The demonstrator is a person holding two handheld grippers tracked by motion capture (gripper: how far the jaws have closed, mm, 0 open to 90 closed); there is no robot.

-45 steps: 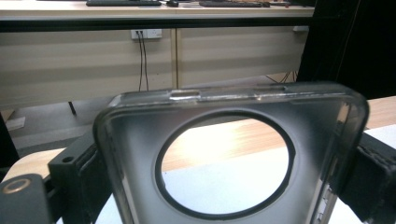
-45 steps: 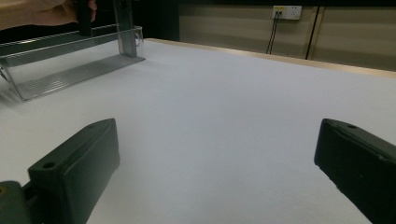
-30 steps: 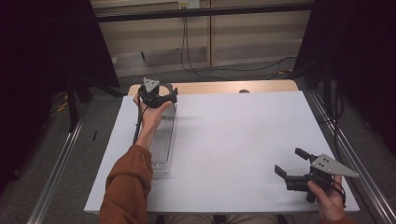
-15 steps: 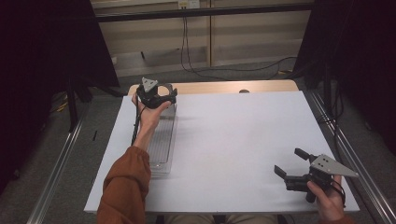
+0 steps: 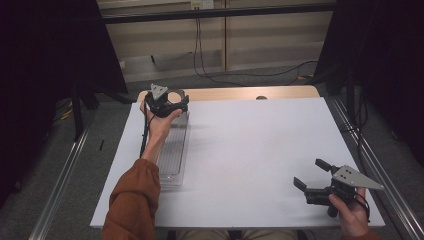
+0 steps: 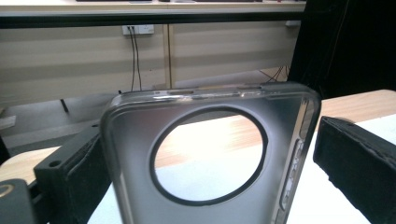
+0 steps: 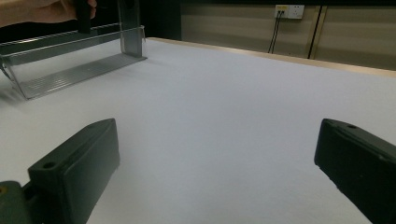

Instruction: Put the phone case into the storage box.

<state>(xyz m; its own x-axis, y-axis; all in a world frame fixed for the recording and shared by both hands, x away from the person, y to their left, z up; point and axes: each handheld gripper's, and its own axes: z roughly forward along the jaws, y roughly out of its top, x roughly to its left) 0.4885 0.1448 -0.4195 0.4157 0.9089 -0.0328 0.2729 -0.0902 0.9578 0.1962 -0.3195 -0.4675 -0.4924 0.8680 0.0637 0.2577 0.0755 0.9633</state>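
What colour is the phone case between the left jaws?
Clear, smoky grey phone case; the left gripper view shows it best.

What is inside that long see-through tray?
A clear phone case stands upright at the far end of the clear tray, between the jaws of the left gripper. The hand and gripper hide the case's bottom edge.

Phone case: lower part cut off by the bottom edge of the left gripper view; whether the jaws touch its sides cannot be told. Clear tray, beside the case: left end cropped in the right gripper view.
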